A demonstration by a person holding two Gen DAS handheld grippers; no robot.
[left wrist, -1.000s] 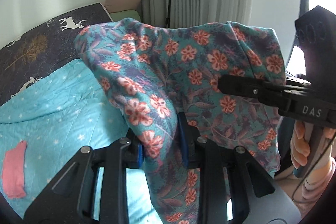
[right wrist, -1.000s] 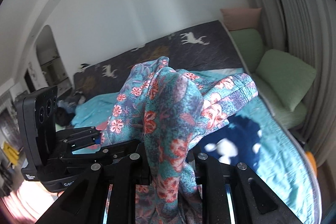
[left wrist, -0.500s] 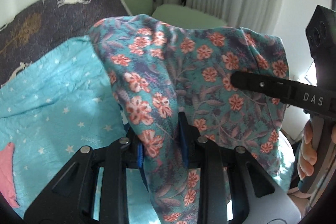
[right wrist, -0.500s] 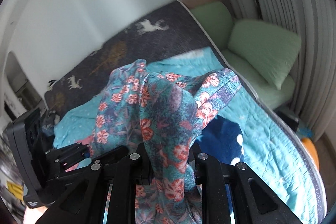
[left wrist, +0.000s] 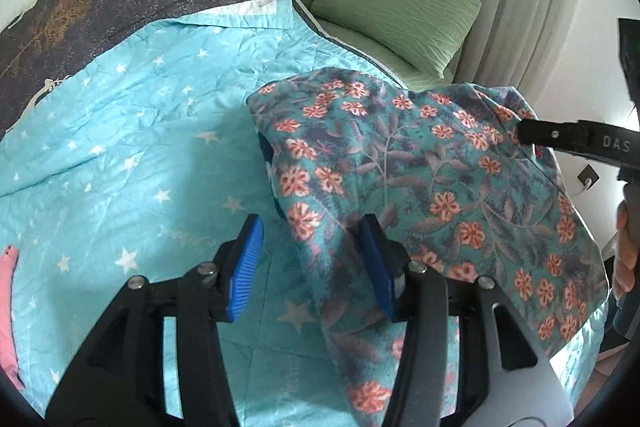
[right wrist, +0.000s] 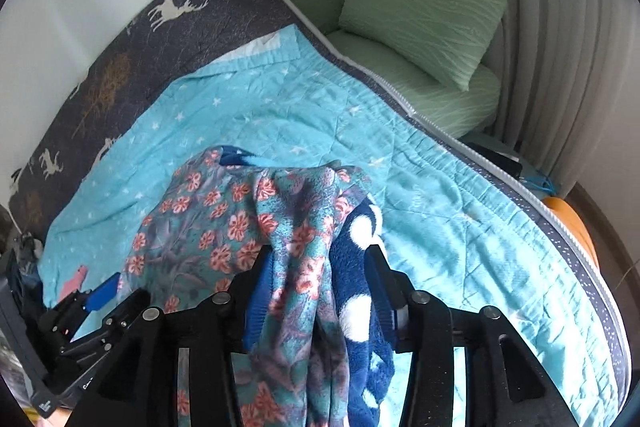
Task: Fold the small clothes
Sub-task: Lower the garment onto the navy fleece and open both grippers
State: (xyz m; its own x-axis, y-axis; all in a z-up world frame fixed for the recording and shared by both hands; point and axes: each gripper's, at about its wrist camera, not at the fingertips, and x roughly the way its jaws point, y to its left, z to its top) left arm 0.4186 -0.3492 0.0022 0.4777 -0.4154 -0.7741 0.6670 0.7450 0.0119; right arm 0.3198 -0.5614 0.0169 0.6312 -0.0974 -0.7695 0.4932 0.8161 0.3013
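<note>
The left gripper [left wrist: 312,263] has its fingers [left wrist: 245,267] spread wide apart, with blue ribbed pads, and they grip nothing; a fold of the floral garment [left wrist: 432,187] only hangs down against the inner side of the right-hand finger. This garment, teal with orange flowers, lies partly spread over the turquoise star blanket [left wrist: 120,131] on the bed, to the right of the left gripper. In the right wrist view, the right gripper [right wrist: 316,287] also stands with its fingers apart, and a bunched part of the garment hangs in the gap between them; the fingers do not seem to press it, though the cloth hides one pad. Just beside this fold, and partly under the garment, is a dark blue fleece cloth [right wrist: 356,291] with white spots. A small pink cloth [left wrist: 8,307] lies near the left edge of the blanket. A green pillow [right wrist: 424,15] rests beyond the bed, near the grey curtain [right wrist: 560,27].
</note>
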